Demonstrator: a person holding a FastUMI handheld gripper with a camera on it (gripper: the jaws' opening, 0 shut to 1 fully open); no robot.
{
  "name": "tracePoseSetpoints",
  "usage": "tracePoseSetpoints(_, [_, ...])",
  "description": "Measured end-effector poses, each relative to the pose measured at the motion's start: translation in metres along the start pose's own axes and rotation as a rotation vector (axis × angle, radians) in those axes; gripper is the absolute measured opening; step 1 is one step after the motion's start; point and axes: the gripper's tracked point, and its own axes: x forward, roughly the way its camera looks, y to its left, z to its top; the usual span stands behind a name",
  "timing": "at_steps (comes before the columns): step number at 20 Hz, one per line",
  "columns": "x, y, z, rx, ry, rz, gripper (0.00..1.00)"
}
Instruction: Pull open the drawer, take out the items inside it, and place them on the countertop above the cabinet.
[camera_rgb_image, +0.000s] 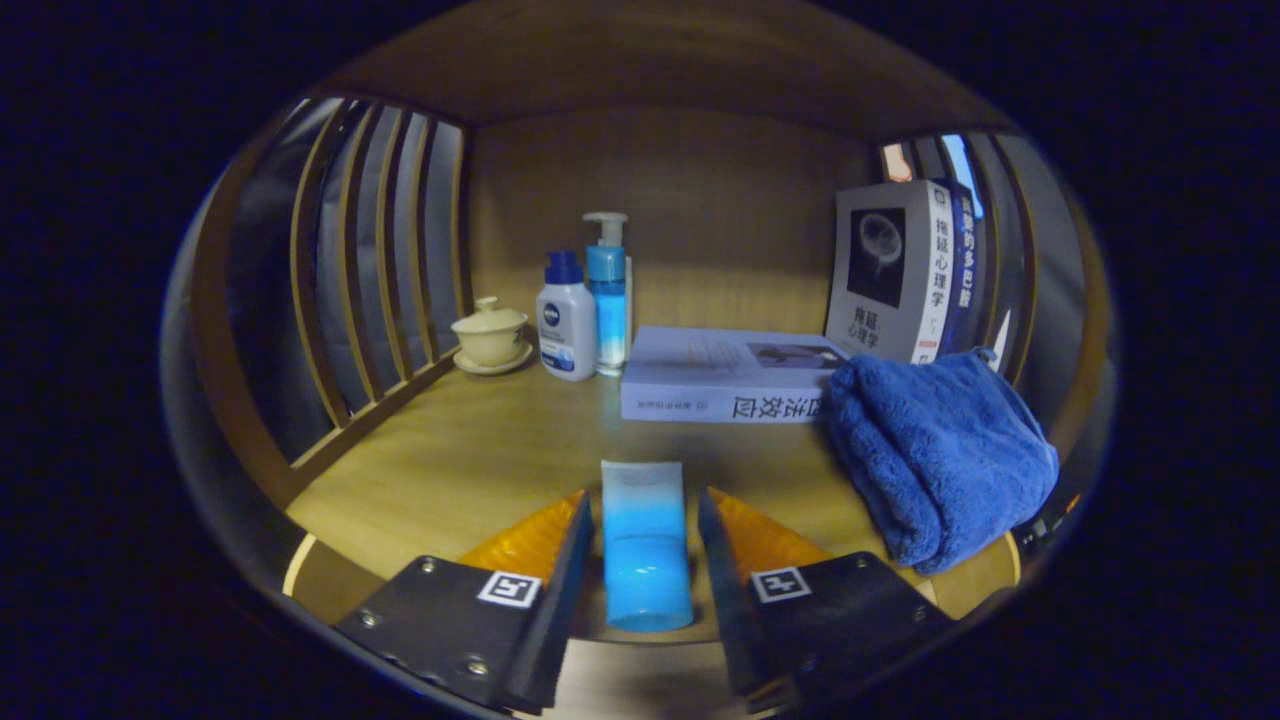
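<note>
Lying between your tool's (645, 545) spread fingers, the blue tube (644, 545) rests at the table's (470, 455) front edge, neither finger visibly pressing it; ahead sits a flat book (725, 375), with a blue towel (940, 455) at the right edge

**A Dim Wooden Nook**

I stood before a wooden counter (470, 450) with a warm, light grain, closed in like a cubby. A plain wooden back panel (680, 220) rose behind it, and a wooden ceiling board (640, 70) hung low overhead. On either side ran slatted walls: the left slats (370, 260) were curved wooden bars with grey gaps between them, the right slats (1010, 230) much the same, partly hidden. The light was low and yellowish, brightest on the counter's surface and fading into darkness toward the sides.
</note>
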Motion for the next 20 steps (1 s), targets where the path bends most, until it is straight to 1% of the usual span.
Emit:
tracePoseSetpoints(3, [-0.036, 0.001, 0.012, -0.015, -0.057, 0.016, 0.78])
tracePoseSetpoints(7, [-0.103, 0.004, 0.004, -0.047, -0.091, 0.05, 0.78])
tracePoseSetpoints(11, [-0.171, 0.008, -0.016, 0.027, -0.097, 0.095, 0.78])
tracePoseSetpoints(13, [-0.198, 0.0, -0.027, 0.062, -0.102, 0.089, 0.78])
tracePoseSetpoints(16, [-0.223, -0.014, -0.045, 0.083, -0.103, 0.069, 0.78])
tracePoseSetpoints(20, [-0.239, -0.024, -0.071, 0.084, -0.083, 0.046, 0.78])
